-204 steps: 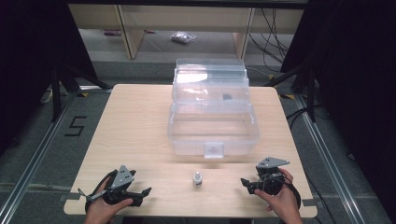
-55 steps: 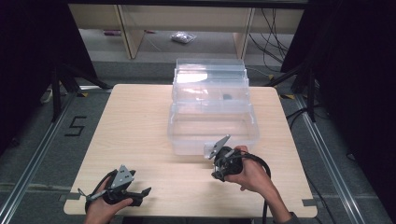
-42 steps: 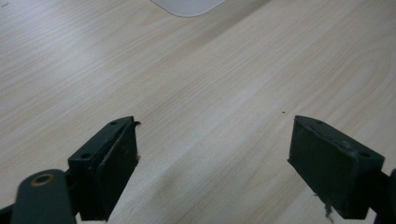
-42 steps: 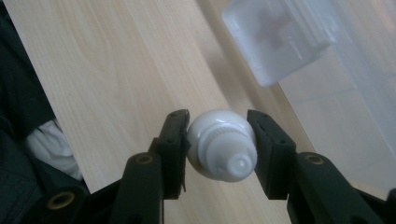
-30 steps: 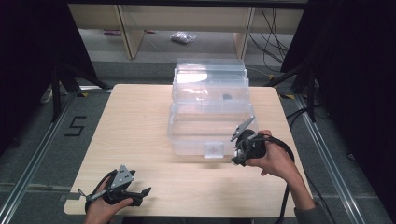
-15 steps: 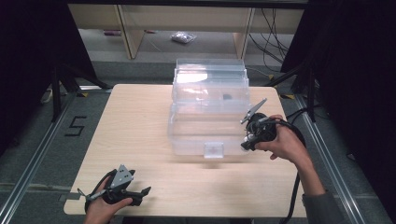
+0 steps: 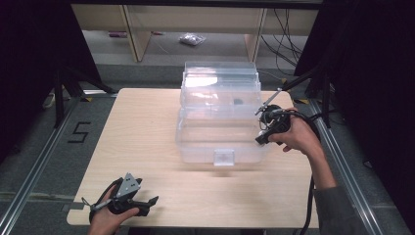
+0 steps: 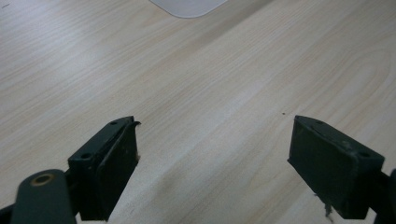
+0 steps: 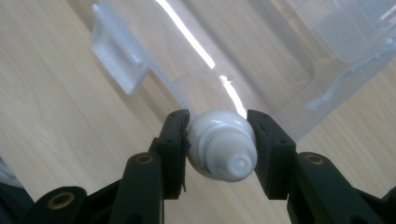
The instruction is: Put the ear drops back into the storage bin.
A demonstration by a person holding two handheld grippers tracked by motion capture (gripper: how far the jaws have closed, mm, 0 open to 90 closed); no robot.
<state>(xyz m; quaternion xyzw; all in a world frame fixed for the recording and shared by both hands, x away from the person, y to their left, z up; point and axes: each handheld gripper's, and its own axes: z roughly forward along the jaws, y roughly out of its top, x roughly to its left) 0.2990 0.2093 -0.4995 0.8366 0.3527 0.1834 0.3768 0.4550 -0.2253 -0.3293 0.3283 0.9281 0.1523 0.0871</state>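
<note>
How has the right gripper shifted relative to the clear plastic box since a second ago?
Yes. The right gripper, shut on a small white bottle, moved from the clear box's front latch toward its right end.

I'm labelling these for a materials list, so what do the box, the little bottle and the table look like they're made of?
Box: clear glossy plastic, see-through with glare streaks. Bottle: white plastic, likely, smooth with a ribbed cap. Table: pale wood or wood-look laminate, grain lines visible.

Lighting comes from overhead and falls evenly on the wooden table, while the surroundings at both sides of the high view stay dark. In the right gripper view, bright glare streaks run along the clear plastic storage box just above the right gripper, and the small white bottle between its jaws is soft and slightly overexposed. In the left gripper view, the left gripper casts only faint shadows, and the wood grain ahead of it is sharp.
</note>
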